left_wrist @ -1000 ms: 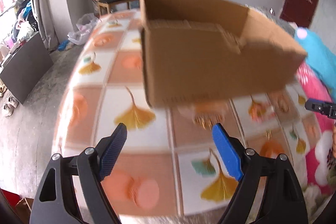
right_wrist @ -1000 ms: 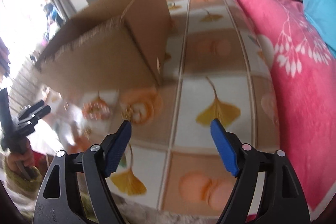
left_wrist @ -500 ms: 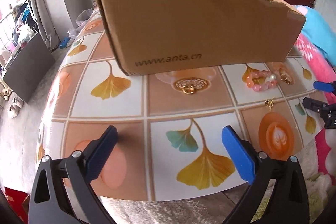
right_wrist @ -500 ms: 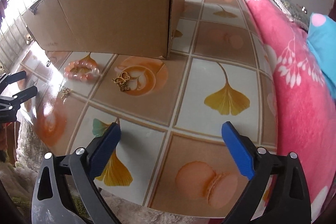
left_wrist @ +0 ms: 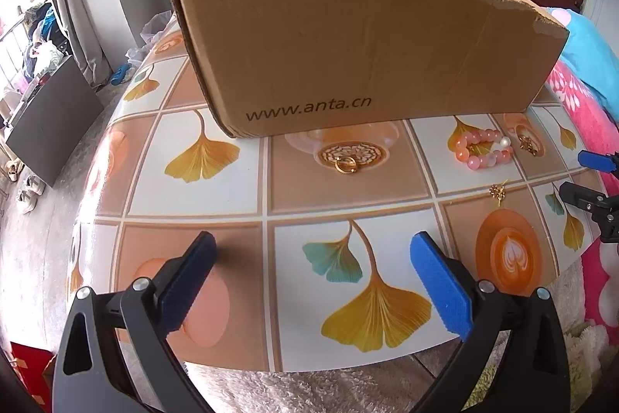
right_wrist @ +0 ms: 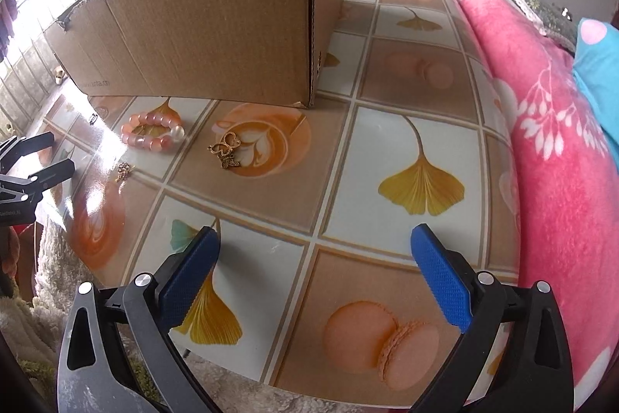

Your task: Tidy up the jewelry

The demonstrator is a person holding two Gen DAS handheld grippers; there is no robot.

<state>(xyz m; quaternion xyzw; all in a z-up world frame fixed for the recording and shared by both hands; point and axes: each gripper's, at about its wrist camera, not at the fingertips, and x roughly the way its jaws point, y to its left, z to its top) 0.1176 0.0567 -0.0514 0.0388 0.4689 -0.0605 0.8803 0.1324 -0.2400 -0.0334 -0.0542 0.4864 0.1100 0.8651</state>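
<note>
Since both my jaws gape wide and empty, the tiny gold ring ahead of my left gripper could skid across the slick counter when pinched.

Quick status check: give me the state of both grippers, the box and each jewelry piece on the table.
left gripper: open, empty
right gripper: open, empty
cardboard box: upright on table, top edge torn
pink bead bracelet: loose on table
gold ring: loose on table
gold heart pendant: loose on table
small gold charm: loose on table
</note>
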